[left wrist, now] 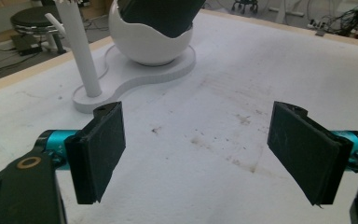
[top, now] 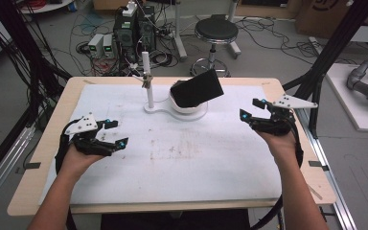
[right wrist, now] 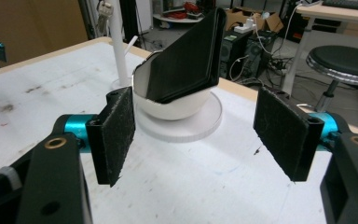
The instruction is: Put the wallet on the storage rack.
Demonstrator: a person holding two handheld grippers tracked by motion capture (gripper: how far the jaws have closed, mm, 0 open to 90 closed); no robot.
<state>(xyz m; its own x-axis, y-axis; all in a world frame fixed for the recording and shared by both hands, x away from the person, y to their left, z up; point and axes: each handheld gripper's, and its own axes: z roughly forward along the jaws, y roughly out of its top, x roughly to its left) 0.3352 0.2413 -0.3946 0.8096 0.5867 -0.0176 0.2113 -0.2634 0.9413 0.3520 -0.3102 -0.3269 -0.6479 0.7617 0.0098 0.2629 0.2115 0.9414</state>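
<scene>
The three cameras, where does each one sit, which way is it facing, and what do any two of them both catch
High view: fixed above the person's side, looking forward and down on the table; both forearms, the left gripper and right gripper show.
Left gripper view: rides the left gripper, looking along its parted jaws toward the white bowl and white post.
Right gripper view: rides the right gripper, jaws parted, facing the black wallet standing tilted in the bowl.
Shared: all three catch the bowl, post and their white base.
</scene>
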